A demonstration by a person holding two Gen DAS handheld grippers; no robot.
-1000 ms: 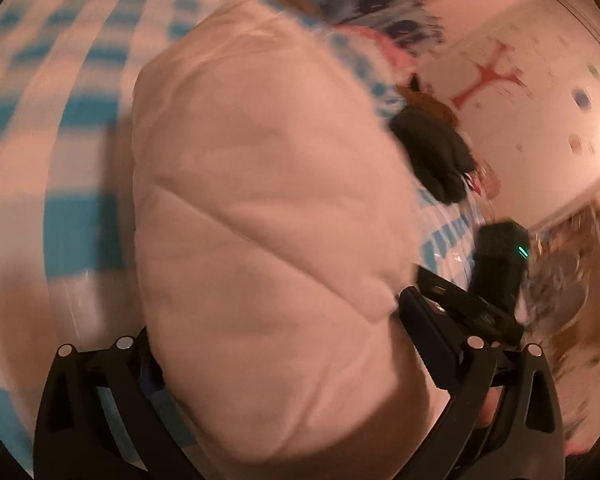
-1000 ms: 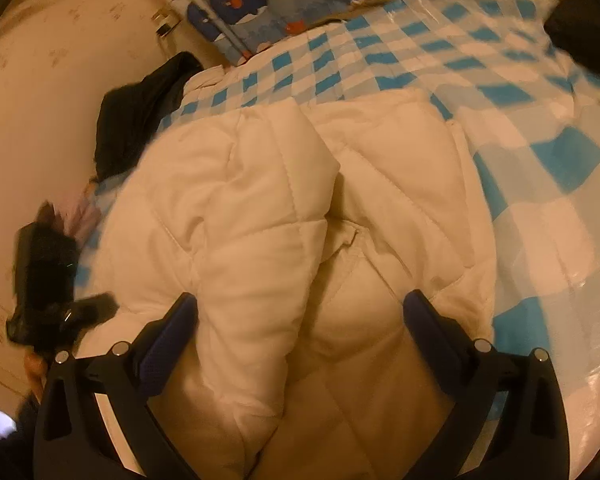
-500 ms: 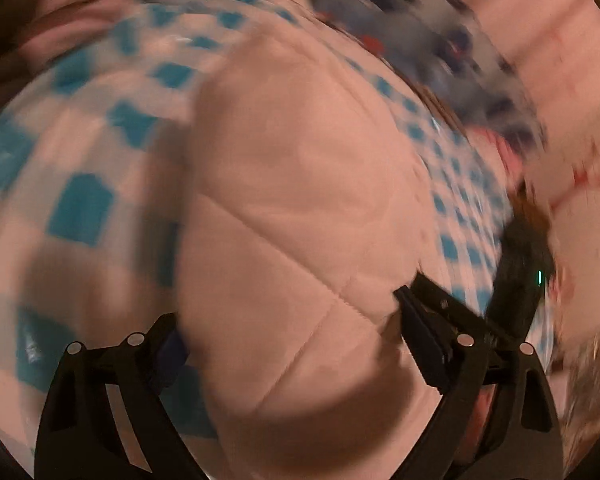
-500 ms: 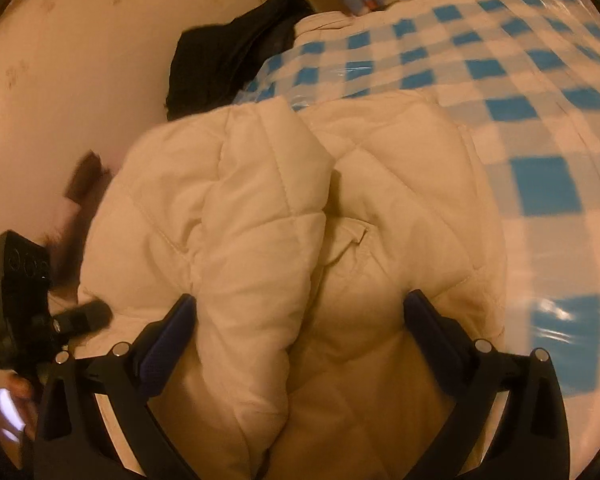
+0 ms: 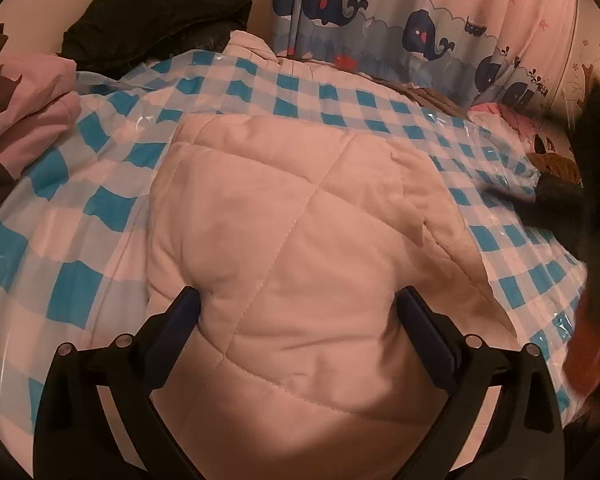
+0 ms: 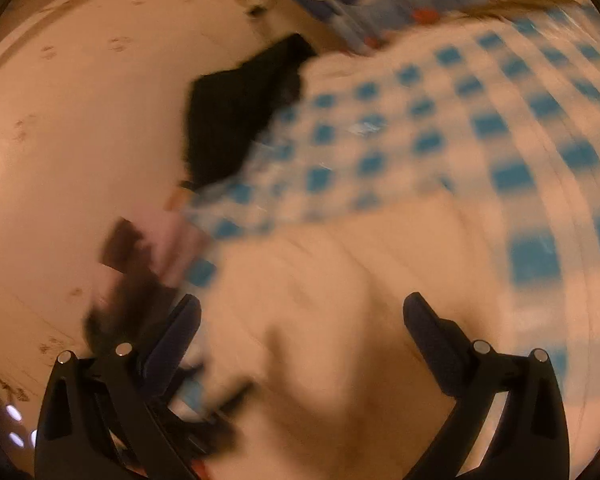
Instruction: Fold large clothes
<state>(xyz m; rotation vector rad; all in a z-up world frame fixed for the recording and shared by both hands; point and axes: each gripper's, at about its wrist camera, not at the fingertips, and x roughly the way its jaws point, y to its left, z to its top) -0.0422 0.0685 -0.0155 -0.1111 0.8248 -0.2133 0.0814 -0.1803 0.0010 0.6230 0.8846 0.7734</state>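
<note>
A cream quilted jacket [image 5: 300,240] lies folded into a thick bundle on the blue-and-white checked sheet [image 5: 80,208]. My left gripper [image 5: 298,312] hovers over its near end. Its jaws are opening wide, the padded cloth bulges up between them, and the pads do not pinch it. In the blurred right wrist view the jacket [image 6: 340,300] fills the lower middle. My right gripper [image 6: 302,316] stands open above it with nothing clamped.
A black garment [image 5: 152,20] and a pink one [image 5: 28,96] lie at the bed's far left by the wall. A whale-print curtain [image 5: 380,24] hangs behind the bed. A dark blurred shape [image 5: 560,200] sits at the right edge.
Both views have swung and pulled back from the jacket. The left one now faces the curtain. The right one has tipped up toward the wall and black garment. Both jaws still stand wide.
</note>
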